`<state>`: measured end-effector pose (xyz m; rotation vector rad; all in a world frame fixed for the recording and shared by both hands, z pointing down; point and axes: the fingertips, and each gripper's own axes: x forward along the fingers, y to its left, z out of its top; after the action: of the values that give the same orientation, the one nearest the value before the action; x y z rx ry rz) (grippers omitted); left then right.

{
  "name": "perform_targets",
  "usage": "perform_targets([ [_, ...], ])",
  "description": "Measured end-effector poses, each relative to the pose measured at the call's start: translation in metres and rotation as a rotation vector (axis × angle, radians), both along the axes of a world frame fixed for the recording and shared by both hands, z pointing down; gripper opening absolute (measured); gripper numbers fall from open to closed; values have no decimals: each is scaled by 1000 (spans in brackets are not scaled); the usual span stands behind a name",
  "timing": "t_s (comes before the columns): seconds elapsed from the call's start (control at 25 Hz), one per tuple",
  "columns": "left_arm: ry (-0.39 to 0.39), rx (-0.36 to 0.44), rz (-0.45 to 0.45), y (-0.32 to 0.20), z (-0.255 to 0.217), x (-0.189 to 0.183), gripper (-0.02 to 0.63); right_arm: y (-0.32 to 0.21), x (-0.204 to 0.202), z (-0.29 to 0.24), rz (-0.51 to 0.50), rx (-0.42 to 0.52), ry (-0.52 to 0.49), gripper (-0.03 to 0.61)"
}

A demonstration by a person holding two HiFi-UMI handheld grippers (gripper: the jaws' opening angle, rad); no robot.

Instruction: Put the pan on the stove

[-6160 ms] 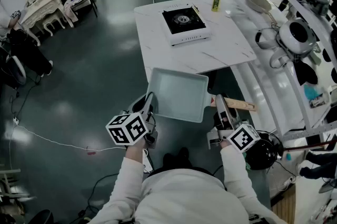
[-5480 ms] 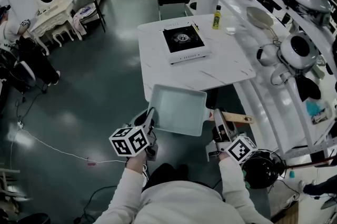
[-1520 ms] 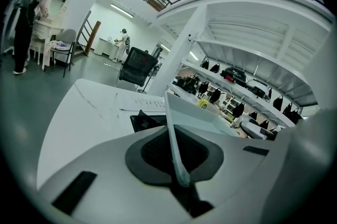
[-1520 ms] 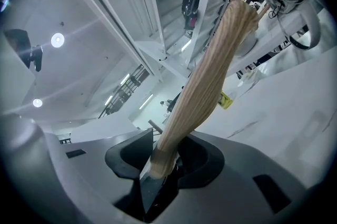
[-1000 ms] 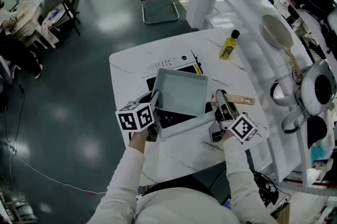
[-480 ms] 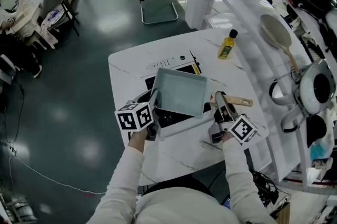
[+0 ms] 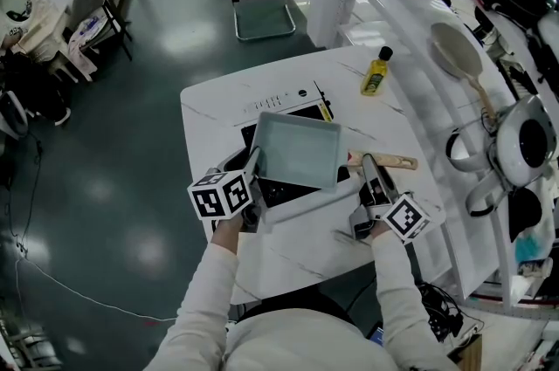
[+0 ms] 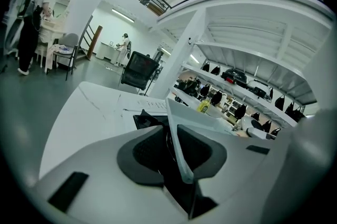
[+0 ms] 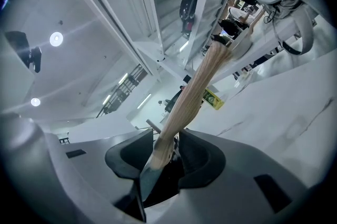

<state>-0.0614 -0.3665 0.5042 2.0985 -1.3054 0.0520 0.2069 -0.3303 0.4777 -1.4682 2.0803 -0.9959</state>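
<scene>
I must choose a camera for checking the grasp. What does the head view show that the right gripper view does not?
Only the head view: the square body of the pan over the stove, with the left tool at its rim. Only the right gripper view: the jaws of the right tool closed on the wooden handle. Both: that handle and the yellow bottle.

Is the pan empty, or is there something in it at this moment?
Empty. The head view looks down into the pan, and only its bare pale bottom and walls show; nothing lies inside.
</scene>
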Motion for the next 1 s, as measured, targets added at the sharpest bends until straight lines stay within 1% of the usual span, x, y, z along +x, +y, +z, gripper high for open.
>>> perform_targets([
  [0.16, -1, 24, -10, 5, -6, -3, 81, 9, 0, 1, 5, 0, -19, 167],
  [0.28, -11, 31, -15, 10, -8, -5, 80, 15, 0, -1, 0, 9, -2, 167],
  [0.44, -22, 43, -29, 18, -12, -11, 80, 24, -6, -4, -11, 20, -7, 167],
  [0.6, -7, 66, -36, 25, -21, -15, 81, 35, -7, -4, -5, 11, 34, 167],
  [0.72, -24, 83, -34, 33, -26, -17, 80, 45, -10, -5, -10, 11, 59, 167],
  [0.88, -40, 107, -27, 46, -32, -17, 80, 56, -24, -20, -42, 67, 104, 164],
  [1.0, -54, 124, -22, 56, -35, -15, 69, 66, -33, -25, -58, 85, 167, 141],
])
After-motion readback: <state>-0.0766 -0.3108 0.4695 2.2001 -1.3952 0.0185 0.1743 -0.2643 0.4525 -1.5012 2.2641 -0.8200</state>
